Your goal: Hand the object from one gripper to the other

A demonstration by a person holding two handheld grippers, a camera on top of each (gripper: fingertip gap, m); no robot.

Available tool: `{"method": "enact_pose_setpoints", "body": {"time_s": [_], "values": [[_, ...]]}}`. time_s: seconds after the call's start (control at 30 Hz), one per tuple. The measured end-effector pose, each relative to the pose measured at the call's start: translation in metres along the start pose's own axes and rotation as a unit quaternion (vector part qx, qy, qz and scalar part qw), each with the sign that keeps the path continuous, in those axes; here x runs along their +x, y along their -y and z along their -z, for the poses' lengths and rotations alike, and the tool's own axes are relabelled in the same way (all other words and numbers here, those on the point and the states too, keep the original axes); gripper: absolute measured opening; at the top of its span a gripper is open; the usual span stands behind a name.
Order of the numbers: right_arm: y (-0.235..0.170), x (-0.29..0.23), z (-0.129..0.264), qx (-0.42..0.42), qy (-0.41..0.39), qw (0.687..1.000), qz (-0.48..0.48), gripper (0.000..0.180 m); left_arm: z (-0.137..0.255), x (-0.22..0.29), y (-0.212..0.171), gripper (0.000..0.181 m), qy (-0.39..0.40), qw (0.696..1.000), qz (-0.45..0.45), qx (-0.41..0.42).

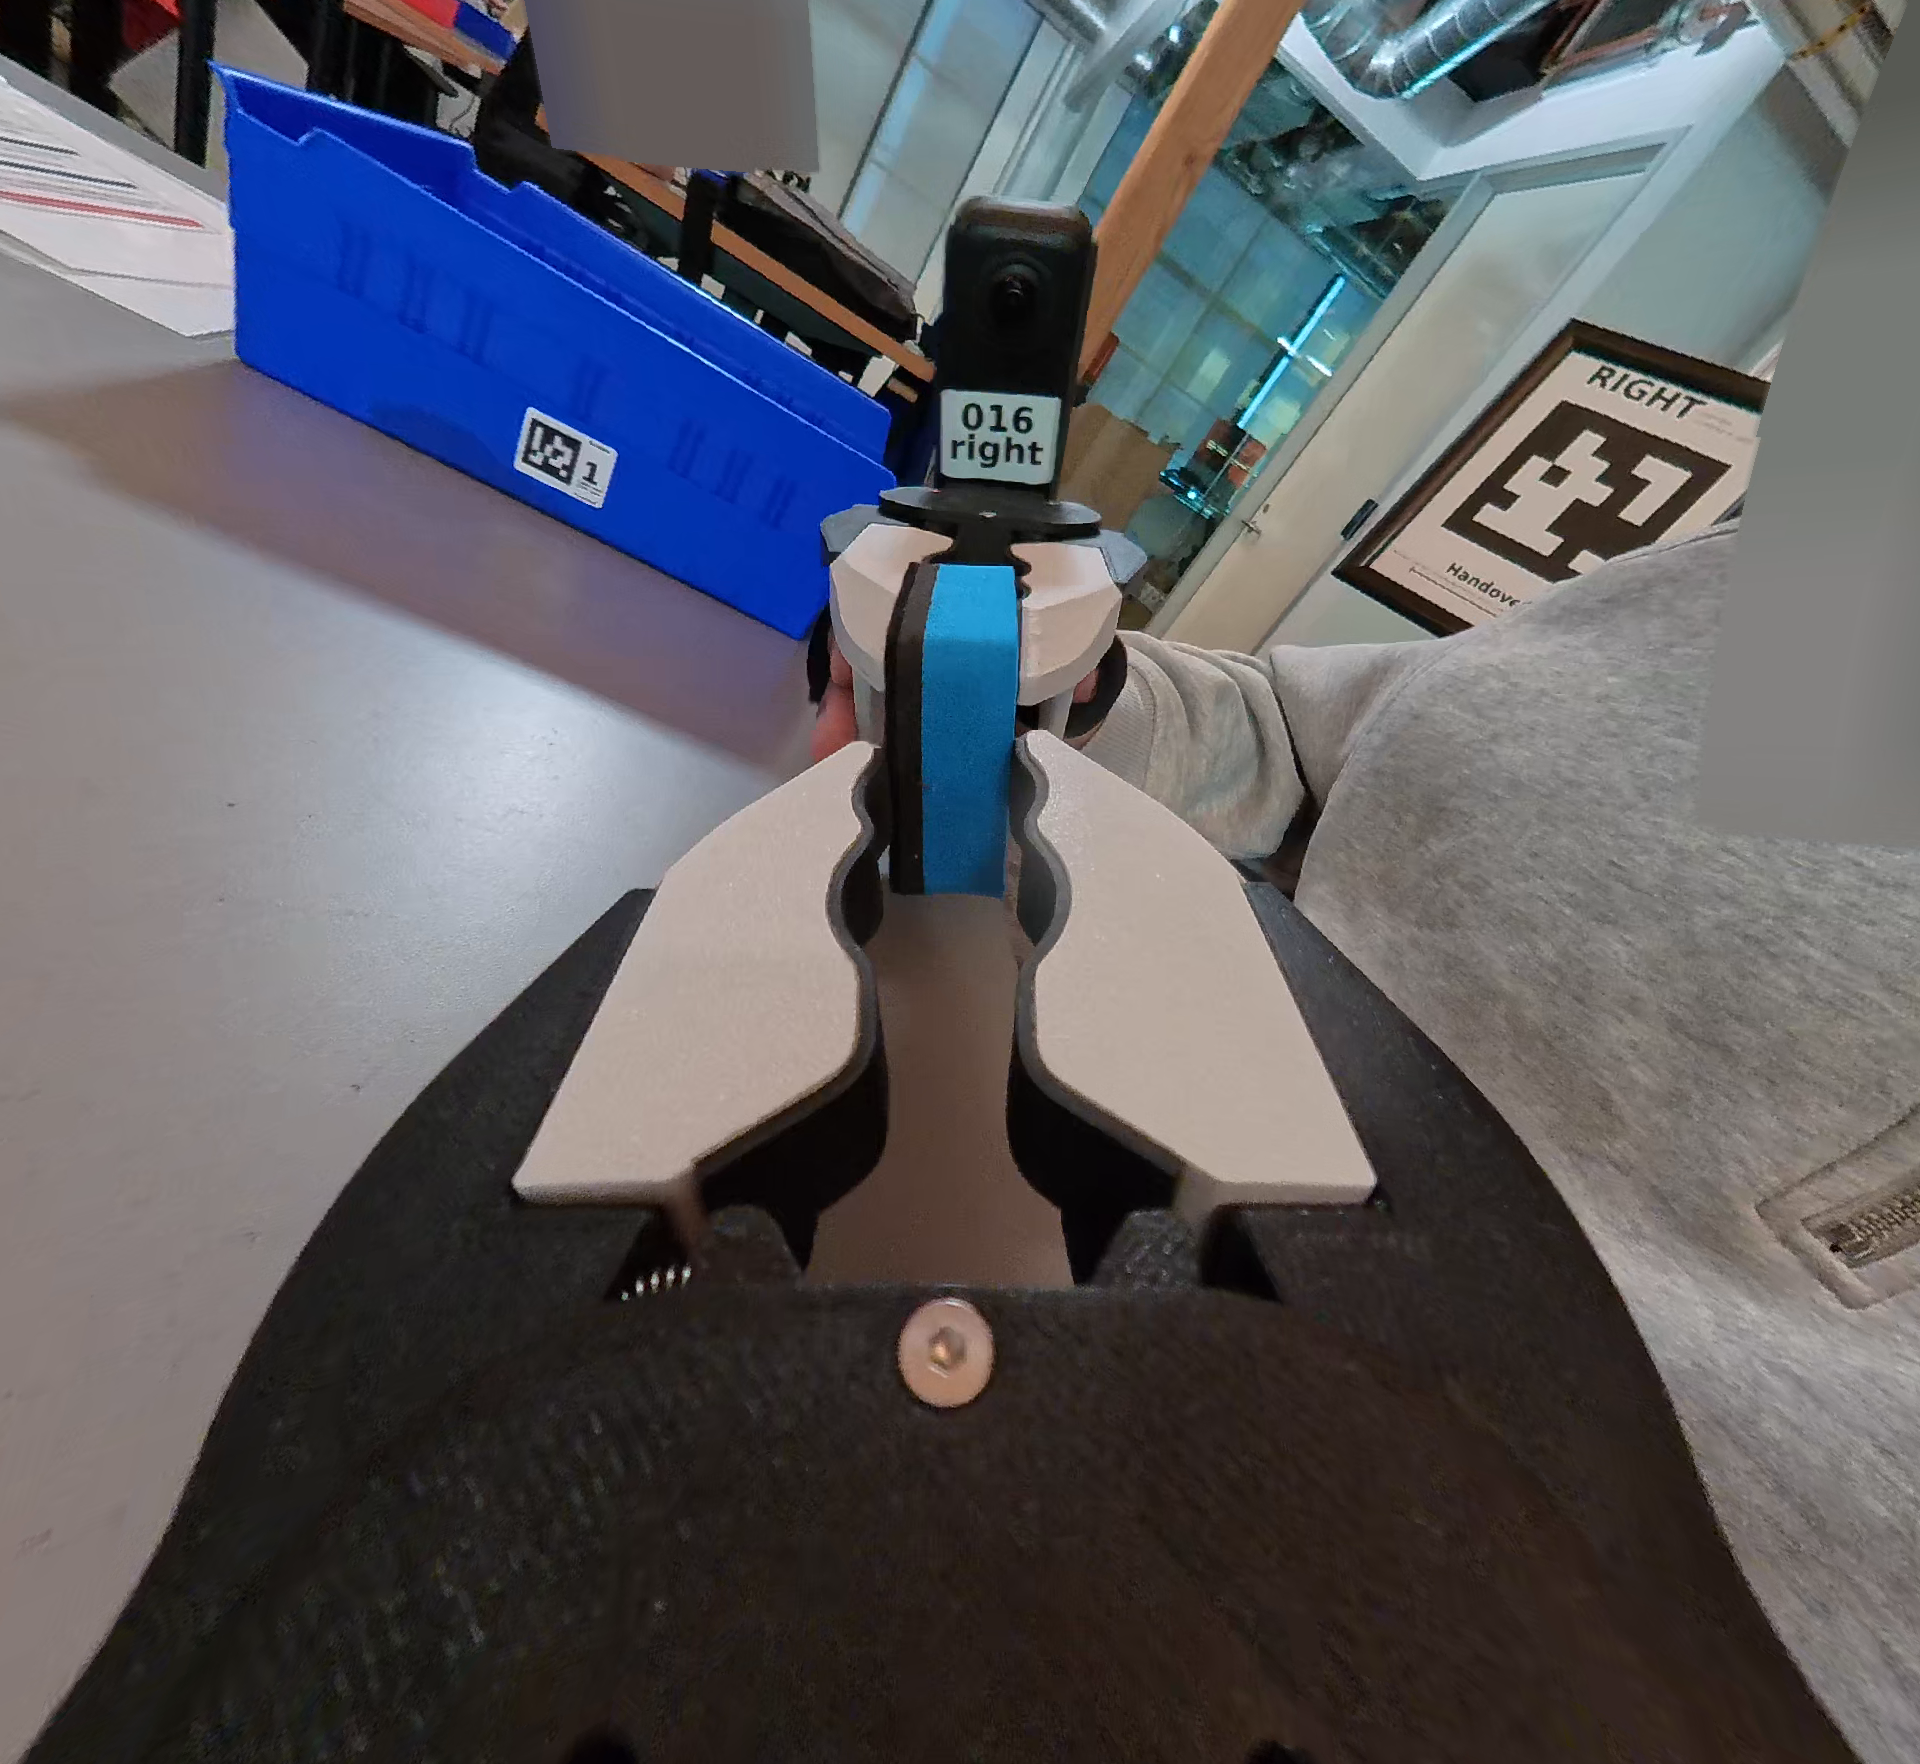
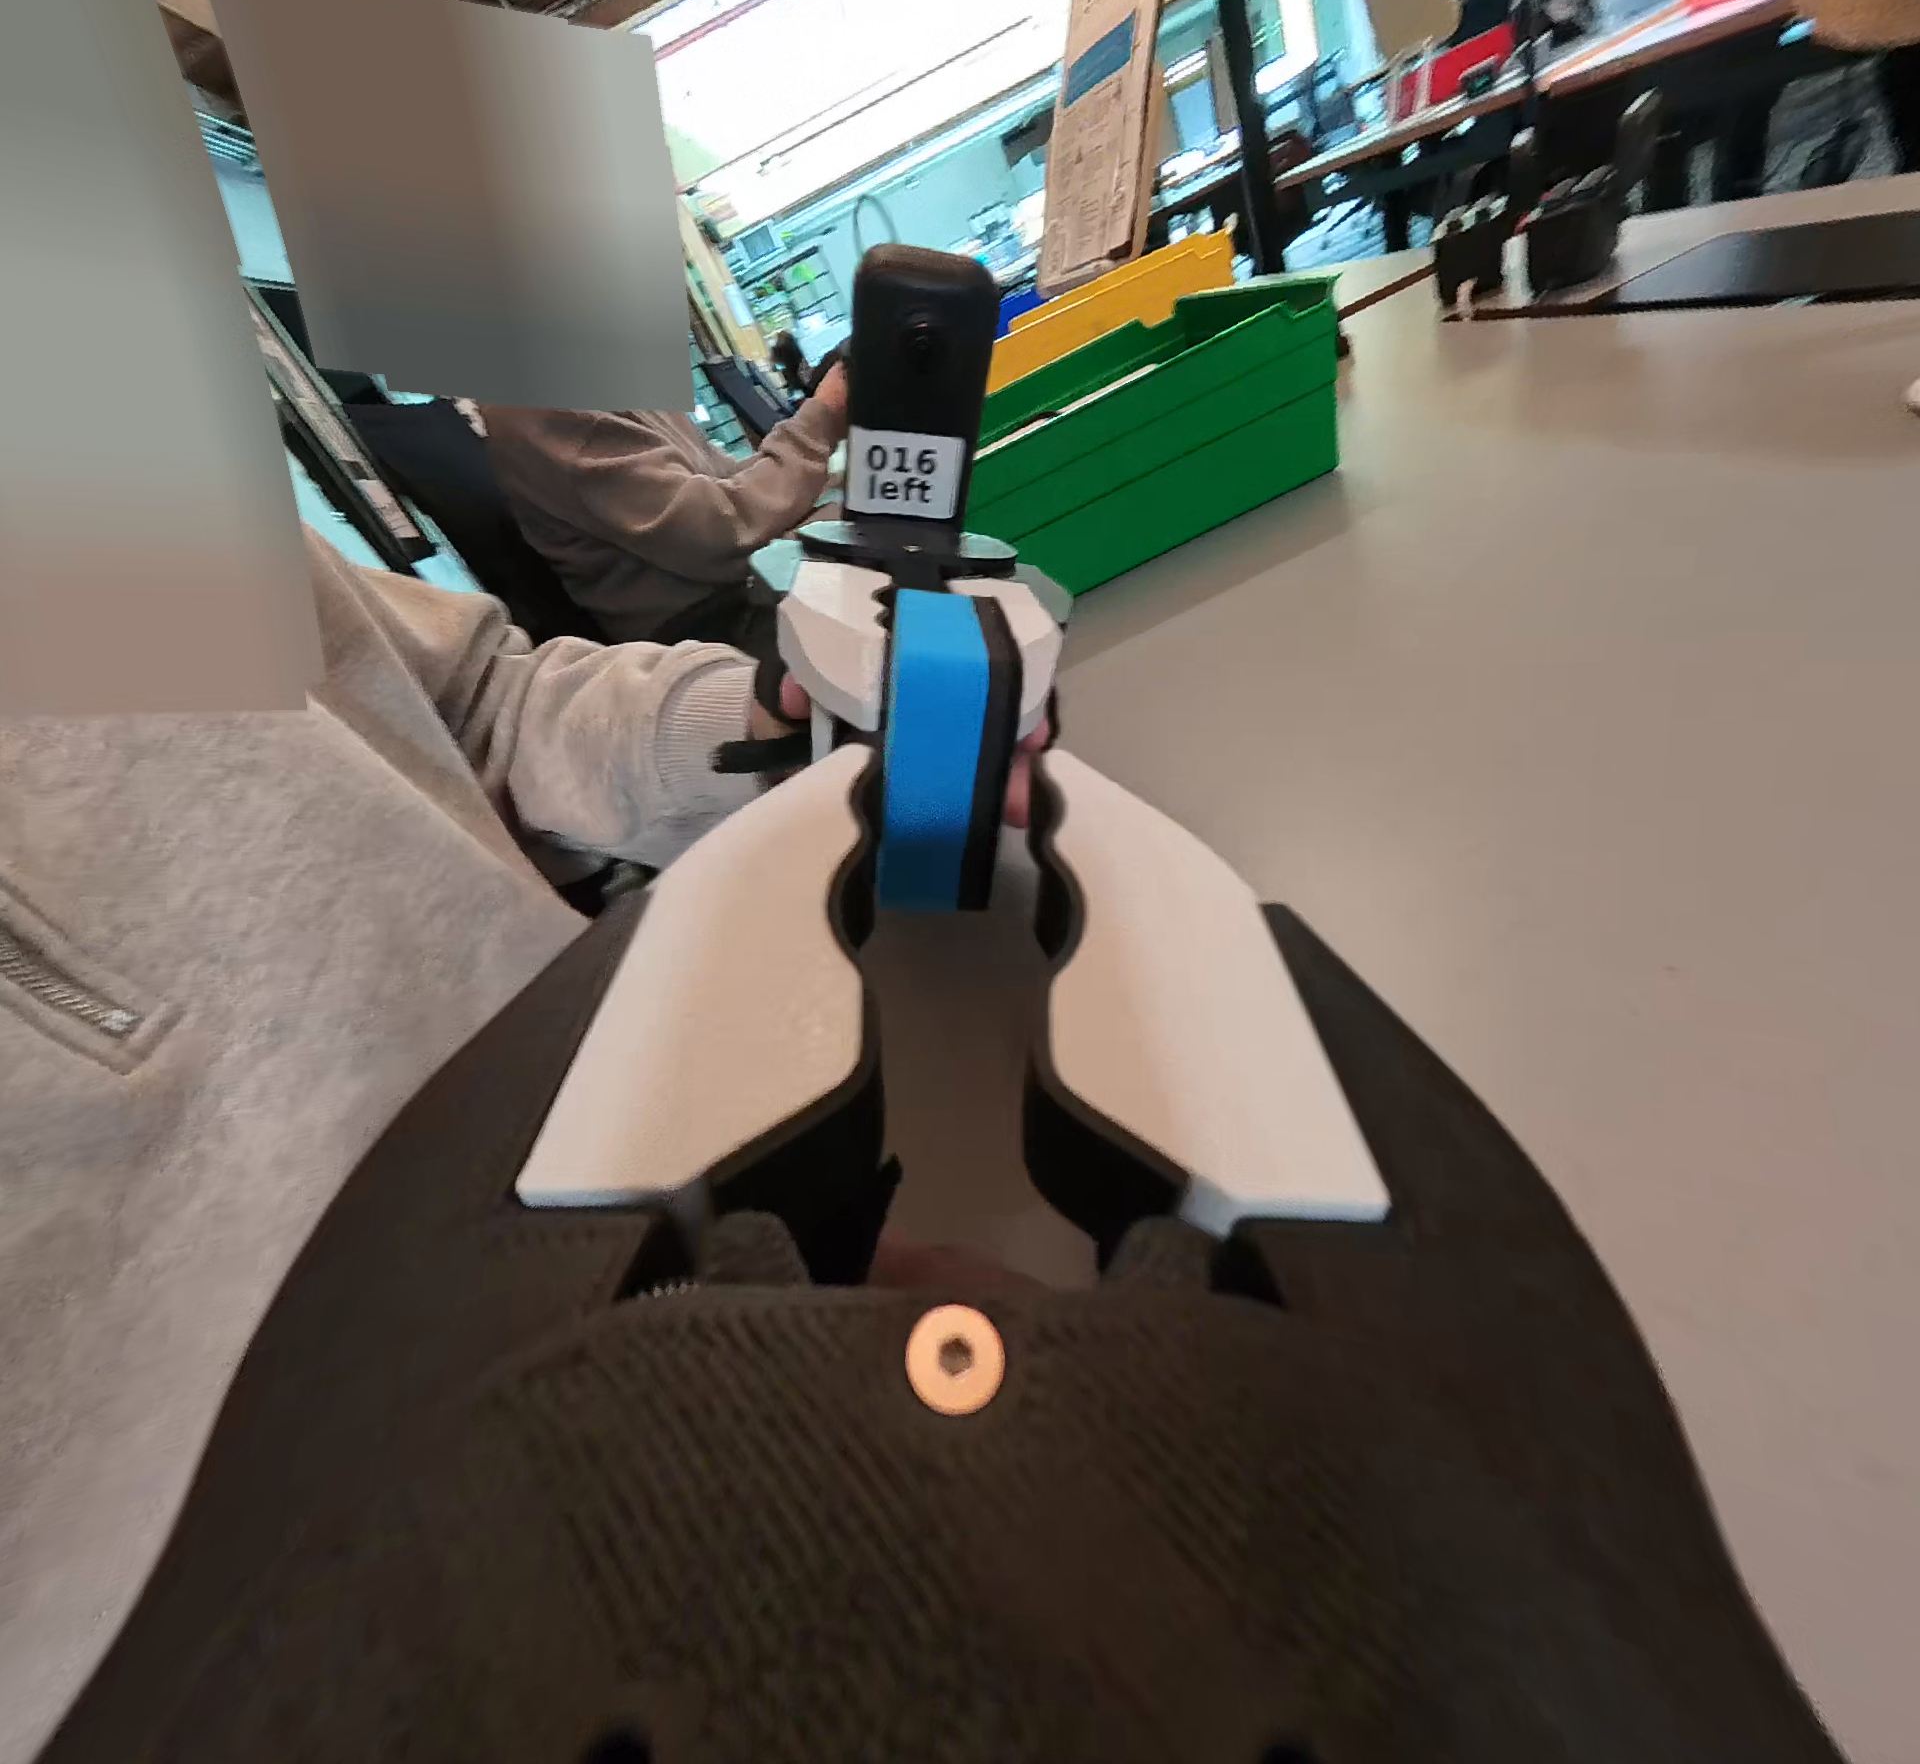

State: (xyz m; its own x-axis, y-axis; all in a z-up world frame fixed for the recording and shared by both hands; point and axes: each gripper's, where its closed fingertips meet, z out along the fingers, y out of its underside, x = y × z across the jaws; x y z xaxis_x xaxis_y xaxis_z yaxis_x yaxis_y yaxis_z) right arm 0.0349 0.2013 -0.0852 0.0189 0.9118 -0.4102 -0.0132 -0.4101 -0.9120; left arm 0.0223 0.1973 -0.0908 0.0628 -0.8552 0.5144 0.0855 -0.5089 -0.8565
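A foam block with a blue face and a black side [image 1: 961, 727] is held upright above the grey table [image 1: 312, 779], between the two grippers, which face each other. My left gripper [image 1: 945, 758] is shut on its near end. My right gripper [image 2: 951, 758] has its jaws around the block's other end [image 2: 930, 758]. A thin gap shows beside the right finger [image 2: 1101, 841], so it is open. Each gripper also shows in the other's view, with a black camera on top: the right one [image 1: 971, 654] and the left one [image 2: 925, 665].
A blue bin [image 1: 540, 343] stands on the table to the left, with a paper sheet [image 1: 94, 187] behind it. A green bin [image 2: 1164, 447] and a yellow bin [image 2: 1112, 291] stand at the far side. The holder's grey sleeves [image 1: 1558, 883] lie close. Other people sit behind. Left and right tips are no more than a few centimetres apart.
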Motion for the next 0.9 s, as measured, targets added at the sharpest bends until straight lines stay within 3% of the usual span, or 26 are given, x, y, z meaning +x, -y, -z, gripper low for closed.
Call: {"method": "enact_pose_setpoints", "body": {"time_s": [0.1,0.23,0.37,0.57,0.7,0.9], "values": [[0.006,0.010,0.002,0.022,-0.041,0.997,0.057,0.057,0.002,-0.002,0.004,0.021,-0.003,1.000,0.021,0.014],[0.017,0.002,0.005,0.054,-0.053,0.982,0.170,0.066,0.007,-0.001,0.011,0.021,-0.042,0.994,0.084,0.046],[0.019,-0.011,0.005,0.053,-0.057,0.957,0.278,0.065,0.008,0.000,0.012,0.021,-0.073,0.986,0.138,0.055],[-0.004,-0.010,0.005,-0.045,-0.073,0.904,0.418,0.060,0.004,0.002,-0.003,0.022,-0.104,0.975,0.197,0.007],[-0.016,-0.005,0.005,-0.093,-0.087,0.875,0.466,0.060,0.004,0.003,-0.007,0.022,-0.117,0.969,0.218,-0.006],[-0.020,-0.008,0.006,-0.101,-0.077,0.871,0.475,0.053,0.001,0.005,-0.016,0.022,-0.114,0.967,0.226,-0.037]]}}
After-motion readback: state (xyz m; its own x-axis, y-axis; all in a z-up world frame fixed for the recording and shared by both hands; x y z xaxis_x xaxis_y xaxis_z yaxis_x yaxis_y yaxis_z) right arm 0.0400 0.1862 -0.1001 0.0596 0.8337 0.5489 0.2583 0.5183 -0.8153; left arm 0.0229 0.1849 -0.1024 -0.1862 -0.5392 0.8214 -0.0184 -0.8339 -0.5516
